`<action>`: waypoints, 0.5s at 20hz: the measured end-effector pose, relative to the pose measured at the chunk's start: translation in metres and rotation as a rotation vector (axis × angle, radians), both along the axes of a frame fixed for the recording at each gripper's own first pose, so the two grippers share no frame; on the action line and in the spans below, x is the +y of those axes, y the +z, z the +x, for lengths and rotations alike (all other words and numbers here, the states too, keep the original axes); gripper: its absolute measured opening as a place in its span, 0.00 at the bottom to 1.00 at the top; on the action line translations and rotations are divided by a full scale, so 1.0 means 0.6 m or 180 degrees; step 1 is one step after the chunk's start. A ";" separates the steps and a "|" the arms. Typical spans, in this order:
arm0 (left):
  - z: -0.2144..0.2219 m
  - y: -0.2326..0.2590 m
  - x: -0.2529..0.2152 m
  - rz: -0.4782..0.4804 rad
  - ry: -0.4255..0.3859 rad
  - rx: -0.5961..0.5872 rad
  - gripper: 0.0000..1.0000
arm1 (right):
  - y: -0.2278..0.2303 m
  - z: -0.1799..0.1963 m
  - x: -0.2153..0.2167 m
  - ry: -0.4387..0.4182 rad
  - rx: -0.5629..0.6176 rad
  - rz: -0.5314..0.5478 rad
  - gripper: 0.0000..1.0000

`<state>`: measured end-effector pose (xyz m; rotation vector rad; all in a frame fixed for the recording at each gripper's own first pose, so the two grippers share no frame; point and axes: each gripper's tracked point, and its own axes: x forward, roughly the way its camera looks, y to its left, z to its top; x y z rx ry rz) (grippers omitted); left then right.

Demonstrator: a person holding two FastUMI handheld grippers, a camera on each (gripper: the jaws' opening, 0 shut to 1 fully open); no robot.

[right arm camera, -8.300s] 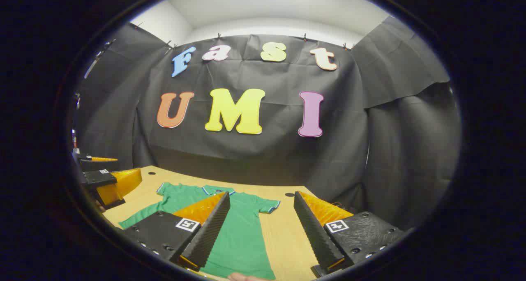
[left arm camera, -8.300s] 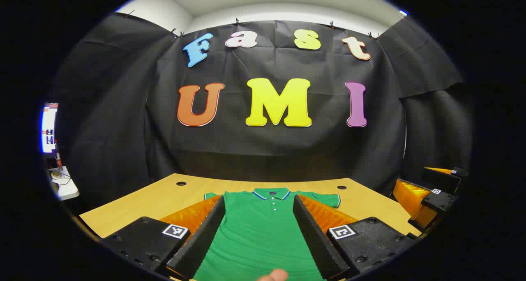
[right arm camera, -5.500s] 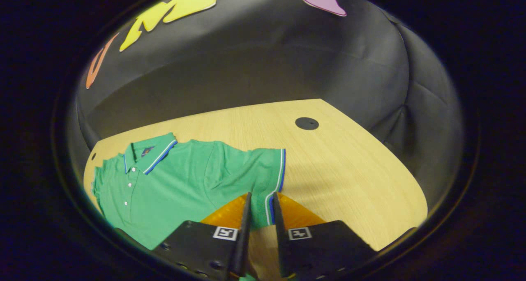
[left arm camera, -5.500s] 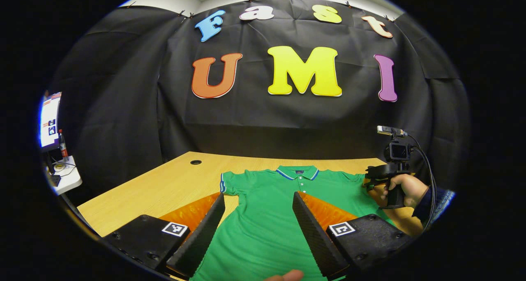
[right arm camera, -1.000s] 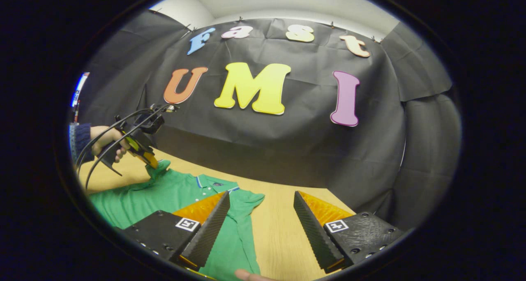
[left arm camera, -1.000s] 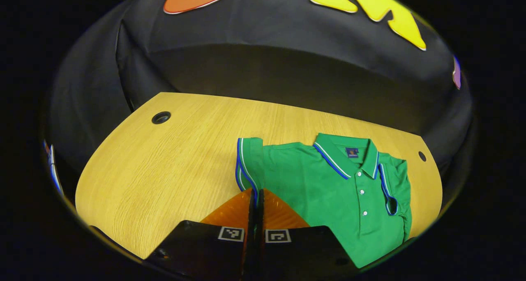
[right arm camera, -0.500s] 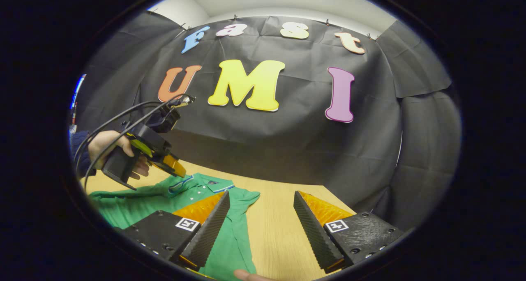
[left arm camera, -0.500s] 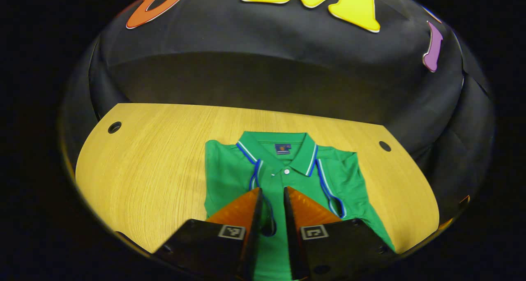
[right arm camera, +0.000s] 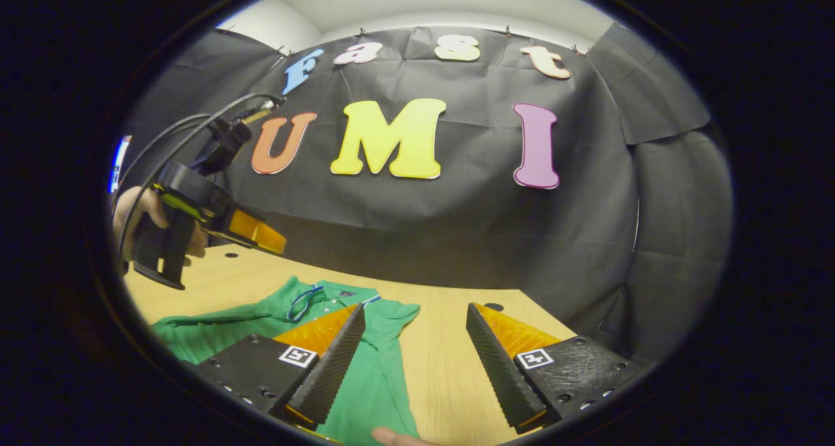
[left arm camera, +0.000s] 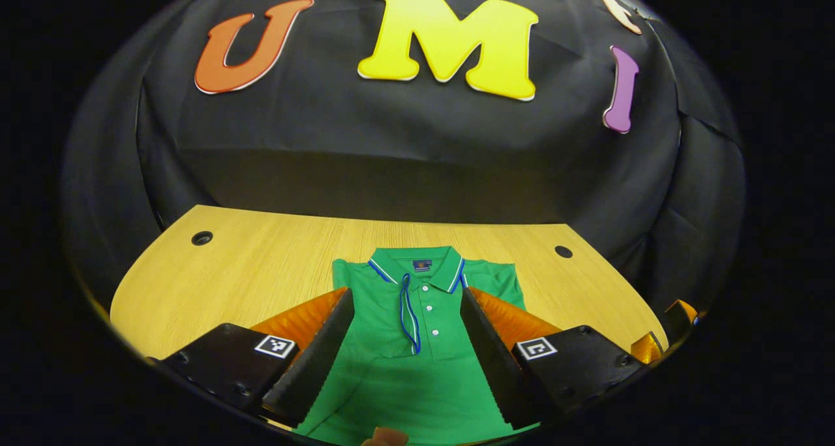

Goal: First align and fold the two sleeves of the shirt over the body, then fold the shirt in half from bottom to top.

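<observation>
**Both sleeves in, bottom hem waits for the half fold**

The wooden table (left arm camera: 261, 263) carries the green shirt (left arm camera: 424, 374), which lies flat with its collar (left arm camera: 417, 263) at the far end and its body running straight back toward the person. Both sleeves now lie folded inward over the chest, the blue-trimmed edge of one making a thin line down beside the buttons, so judging by how it lies the first part of the task looks done and the bottom-to-top fold is what remains.

The left gripper (left arm camera: 408, 348) hangs above the shirt with its fingers spread wide and nothing between them; the shirt's long axis runs right up the gap, collar ahead, hem below and out of sight at the near edge. In the right gripper view that same tool shows up high at the left, raised off the cloth in a hand (right arm camera: 134, 221).

The right gripper (right arm camera: 414, 361) is also spread and empty. It sits off the shirt's right side, over bare wood, with one finger (right arm camera: 326, 368) above the cloth's edge.

The hem lies nearest the person, behind both tools' fingertips, so each would likely need to draw back and down to a hem corner; the left one is already centred over the shirt.

A fingertip (right arm camera: 391, 437) peeks in at the bottom.
</observation>
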<state>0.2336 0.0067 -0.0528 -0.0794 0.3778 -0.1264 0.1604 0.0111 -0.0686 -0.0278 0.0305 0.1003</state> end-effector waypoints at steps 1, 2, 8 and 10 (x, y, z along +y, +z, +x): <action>-0.022 0.011 0.002 -0.0029 0.0009 -0.0093 1.00 | 0.004 -0.012 -0.005 -0.0019 -0.0025 -0.0034 0.97; -0.044 0.022 0.005 -0.0050 0.0016 -0.0177 1.00 | 0.009 -0.025 -0.009 -0.0031 -0.0048 -0.0045 0.95; -0.186 0.018 0.034 0.0112 0.0095 -0.0481 1.00 | 0.048 -0.110 -0.009 0.0032 -0.0075 0.0069 0.95; -0.229 -0.014 0.046 0.0130 0.0100 -0.0443 1.00 | 0.028 -0.152 -0.004 0.0103 0.0027 0.0179 0.95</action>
